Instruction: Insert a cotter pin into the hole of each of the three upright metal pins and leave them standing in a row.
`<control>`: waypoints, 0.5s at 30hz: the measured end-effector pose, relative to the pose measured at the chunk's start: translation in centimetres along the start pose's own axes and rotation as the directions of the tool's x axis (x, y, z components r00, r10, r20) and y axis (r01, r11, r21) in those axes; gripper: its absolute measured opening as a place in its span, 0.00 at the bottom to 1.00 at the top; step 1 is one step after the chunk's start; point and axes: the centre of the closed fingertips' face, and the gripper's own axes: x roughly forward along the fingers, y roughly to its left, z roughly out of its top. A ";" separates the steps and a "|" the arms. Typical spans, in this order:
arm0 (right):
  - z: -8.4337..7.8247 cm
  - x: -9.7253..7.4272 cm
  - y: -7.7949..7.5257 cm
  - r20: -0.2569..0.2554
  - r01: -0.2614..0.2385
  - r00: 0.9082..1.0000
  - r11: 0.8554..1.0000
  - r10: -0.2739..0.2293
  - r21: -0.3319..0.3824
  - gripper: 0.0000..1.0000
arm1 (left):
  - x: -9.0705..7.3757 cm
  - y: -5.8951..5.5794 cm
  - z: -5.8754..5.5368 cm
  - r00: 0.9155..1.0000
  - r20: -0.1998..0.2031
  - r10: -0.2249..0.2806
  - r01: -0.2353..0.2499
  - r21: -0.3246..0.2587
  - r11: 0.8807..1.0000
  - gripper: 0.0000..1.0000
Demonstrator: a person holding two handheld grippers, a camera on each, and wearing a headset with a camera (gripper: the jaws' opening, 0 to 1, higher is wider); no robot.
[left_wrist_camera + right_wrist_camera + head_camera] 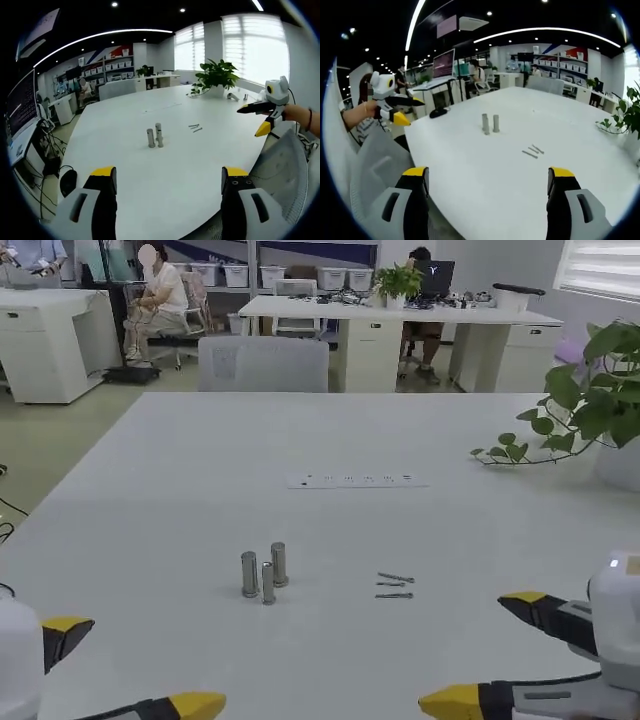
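Note:
Three upright metal pins stand clustered on the white table; they show as a group of pins in the left gripper view and pins in the right gripper view. Three cotter pins lie flat just right of them, also cotter pins and cotter pins. My left gripper is open at the near left edge, its own view showing left gripper apart from everything. My right gripper is open at the near right, seen as right gripper, holding nothing.
A white power strip lies beyond the pins. A trailing potted plant stands at the table's right edge. A grey chair is tucked at the far side. People sit at desks in the background.

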 end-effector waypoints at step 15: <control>0.0 -0.2 0.0 0.004 0.001 1.000 1.000 -0.001 -0.013 1.00 | 0.3 -0.5 0.1 1.000 -0.003 -0.021 0.021 0.025 0.999 0.84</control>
